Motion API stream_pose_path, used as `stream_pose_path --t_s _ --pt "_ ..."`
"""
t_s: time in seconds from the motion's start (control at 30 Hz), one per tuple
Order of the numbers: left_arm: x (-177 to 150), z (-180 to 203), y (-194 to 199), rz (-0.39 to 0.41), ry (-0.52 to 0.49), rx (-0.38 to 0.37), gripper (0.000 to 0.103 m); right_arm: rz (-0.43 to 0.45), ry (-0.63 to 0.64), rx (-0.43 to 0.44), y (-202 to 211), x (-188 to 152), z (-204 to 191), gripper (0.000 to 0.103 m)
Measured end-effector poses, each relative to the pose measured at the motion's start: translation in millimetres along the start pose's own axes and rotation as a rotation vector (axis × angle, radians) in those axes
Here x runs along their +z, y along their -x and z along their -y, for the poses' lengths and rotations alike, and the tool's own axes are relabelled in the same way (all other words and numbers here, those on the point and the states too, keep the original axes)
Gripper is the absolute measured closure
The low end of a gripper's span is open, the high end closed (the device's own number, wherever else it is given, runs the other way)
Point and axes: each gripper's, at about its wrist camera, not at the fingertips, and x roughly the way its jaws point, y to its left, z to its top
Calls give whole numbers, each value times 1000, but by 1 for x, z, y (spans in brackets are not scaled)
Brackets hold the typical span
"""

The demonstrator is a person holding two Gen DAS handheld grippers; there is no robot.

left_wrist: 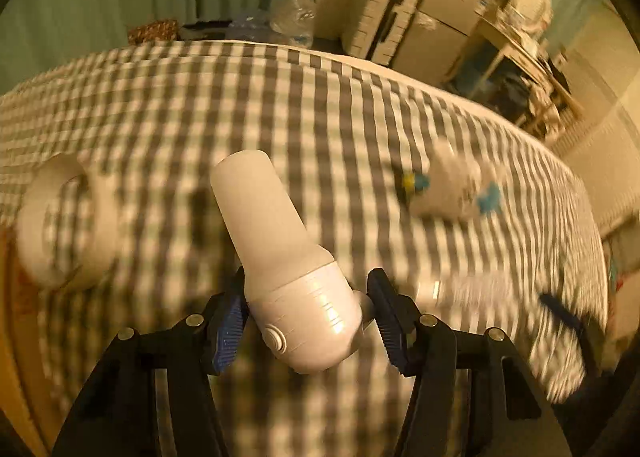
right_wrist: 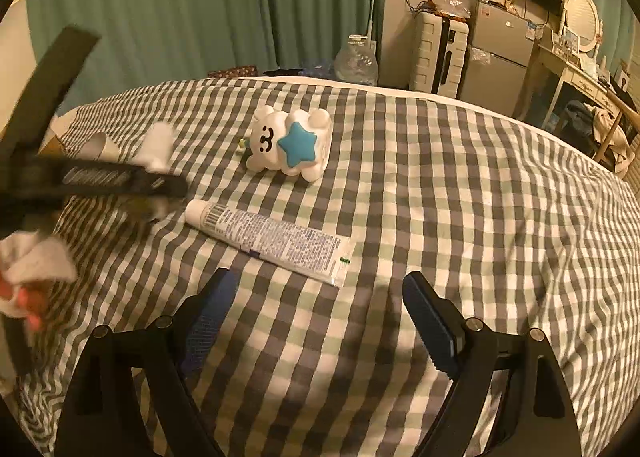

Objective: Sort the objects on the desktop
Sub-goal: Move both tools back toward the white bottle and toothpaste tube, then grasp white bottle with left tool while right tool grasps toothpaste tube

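Left gripper (left_wrist: 306, 327): fingers clamped on the rounded lower body of a white bottle (left_wrist: 280, 249), low centre of the left wrist view; the cap end points up and away.
Bottle: smooth glossy plastic, stiff, probably light; the curved, slick body could twist between the pads, so the ribbed band above the round button looks the surer place to hold.
Right gripper (right_wrist: 320, 321): fingers wide apart, holding nothing, above the checked cloth (right_wrist: 460, 197).
Toothpaste tube (right_wrist: 270, 239): lies flat at centre of the right wrist view, cap to the left, crimped end to the right; soft and squashy, best taken across its firmer cap end.
Bear toy (right_wrist: 290, 143): white, hard-looking, with a blue star, on its side above the tube.
Roll (left_wrist: 60, 217): white ring at the left of the left wrist view; blurred, perhaps tape.
Cloth: soft grey, green and white check, wrinkled.
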Motion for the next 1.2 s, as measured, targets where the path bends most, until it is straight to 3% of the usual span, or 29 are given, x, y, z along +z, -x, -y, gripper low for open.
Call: stream_pose_path --t_s 0.23,0.33,0.47,0.5,0.6,0.7,0.77,0.8,0.87,0.93,1.1,1.2 --pt "-76 -15 37 -54 -15 12 44 1 46 18 20 -1 -26 17" --pt "-87 -20 37 -50 43 -7 43 -16 96 -50 11 5 -42 17" --pt "-92 -22 32 -28 54 9 42 -34 118 -64 -14 17 -44 17" --pt "-93 -21 29 -21 59 13 36 -41 121 -78 -20 19 -42 17" --pt "-94 -10 20 -5 14 -25 2 -57 146 -110 -40 24 -42 17" --pt "-98 11 11 21 -61 97 0 -51 179 -85 -54 28 -42 18" --pt "-98 12 11 56 -38 112 0 -88 156 -19 -60 31 -38 27" --pt "-97 8 13 62 2 98 3 -85 140 -5 -59 30 -36 36" --pt "-97 0 20 76 45 113 20 -83 111 3 -52 26 -33 57" --pt "-99 -7 28 93 59 128 58 -97 91 27 -44 20 -31 68" --pt "-109 -27 39 64 111 62 59 -153 -53 164 -17 1 -17 90" --pt "-123 -29 50 54 116 42 59 -206 -128 241 0 -19 -15 92"
